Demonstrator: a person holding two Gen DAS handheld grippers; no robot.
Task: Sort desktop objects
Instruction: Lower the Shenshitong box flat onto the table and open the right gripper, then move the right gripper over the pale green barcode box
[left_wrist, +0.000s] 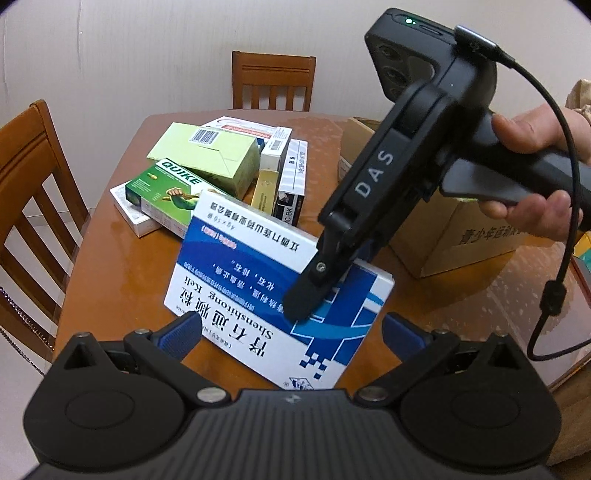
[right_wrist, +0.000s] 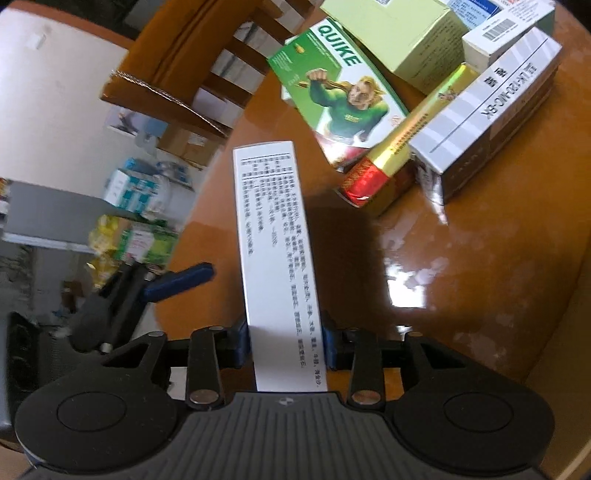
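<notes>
the right gripper (right_wrist: 284, 345) is clamped on a white-and-blue medicine box (left_wrist: 273, 291), blue pads pressed to its two broad faces, holding it tilted in the air above the wooden table (left_wrist: 122, 266). the left gripper (left_wrist: 291, 334) sits just below the box with its fingers spread wide apart and touching nothing. behind it, well apart, a cluster of cartons lies on the table: a green quike box (right_wrist: 340, 92), a pale green carton (left_wrist: 207, 155), a gold-and-red box (right_wrist: 384, 162), a grey-and-white box (right_wrist: 491, 107), with a cardboard box (left_wrist: 450, 236) to the right.
</notes>
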